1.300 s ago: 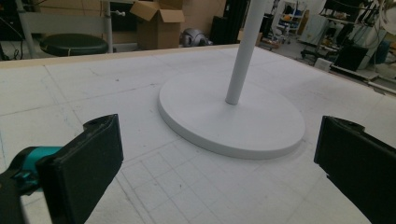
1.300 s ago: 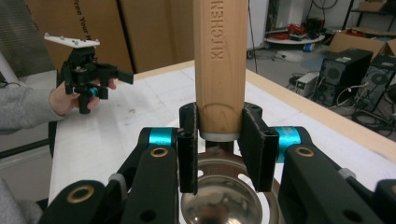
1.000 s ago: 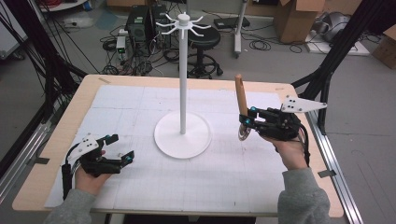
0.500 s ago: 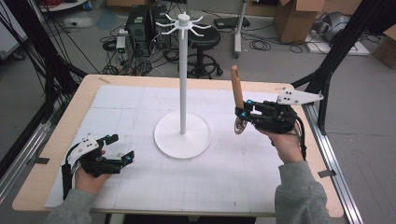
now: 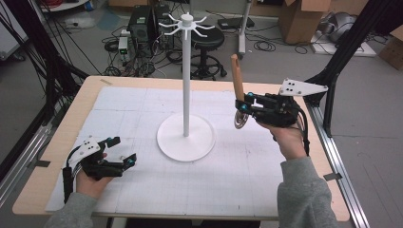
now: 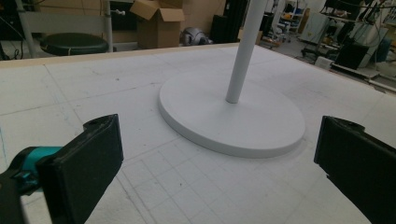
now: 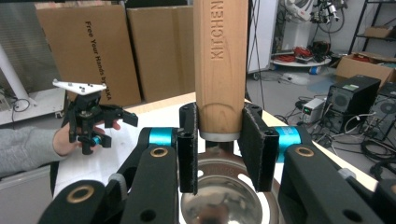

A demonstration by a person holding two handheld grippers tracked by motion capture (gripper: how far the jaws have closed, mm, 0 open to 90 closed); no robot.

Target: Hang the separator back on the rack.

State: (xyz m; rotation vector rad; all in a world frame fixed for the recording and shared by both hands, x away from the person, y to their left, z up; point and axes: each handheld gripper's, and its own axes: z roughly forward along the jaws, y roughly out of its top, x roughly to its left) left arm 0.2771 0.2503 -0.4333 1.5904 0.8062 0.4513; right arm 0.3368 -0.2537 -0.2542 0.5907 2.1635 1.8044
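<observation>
A utensil with a wooden handle (image 5: 236, 81) and a round metal slotted head (image 5: 240, 119) stands upright in the air, head down. My right gripper (image 5: 243, 105) is shut on the handle's lower end (image 7: 220, 60), right of a white stand (image 5: 186, 71) with hooks at its top. The metal head (image 7: 224, 196) hangs just under the jaws. The stand's round base (image 5: 186, 137) rests mid-table. At the front left my left gripper (image 5: 123, 150) lies low on the mat, open with nothing in it, facing the base (image 6: 233, 121). The right gripper view also shows the left gripper (image 7: 93, 122) farther off.
A white gridded mat (image 5: 142, 109) covers most of the wooden table (image 5: 57, 142). Black frame posts (image 5: 354, 42) stand at the table's right, rails run along both sides. Cardboard boxes (image 5: 299, 19), a stool (image 5: 209, 38) and cables lie on the floor beyond.
My right gripper has risen and drifted slightly left toward the stand, carrying the utensil upright. The left gripper has stayed put.
</observation>
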